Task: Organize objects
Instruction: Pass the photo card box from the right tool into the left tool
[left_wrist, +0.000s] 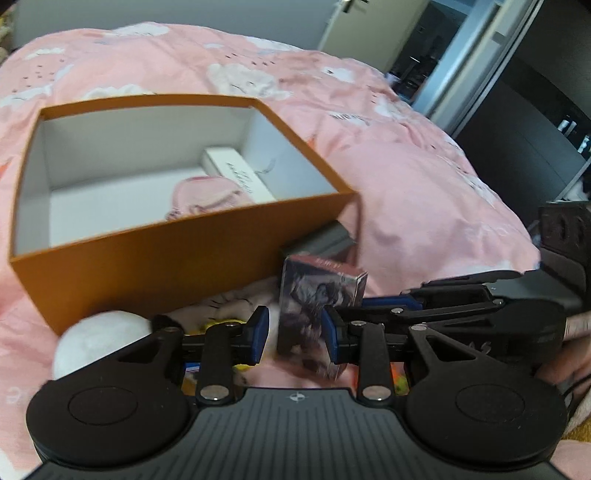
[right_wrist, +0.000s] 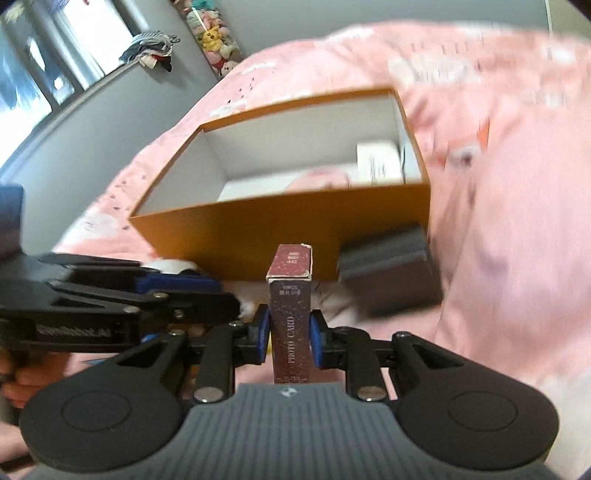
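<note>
An open orange box with a white inside sits on the pink bedspread; it also shows in the right wrist view. Inside lie a white carton and a pink pouch. My right gripper is shut on a maroon photo card box, held upright in front of the orange box. The same card box stands between my left gripper's fingers, which are apart and not pressing it. The right gripper reaches in from the right in the left wrist view.
A dark grey box lies by the orange box's right corner. A white fluffy ball and a yellow item lie under my left gripper. Plush toys line the far wall. The pink bedspread spreads all around.
</note>
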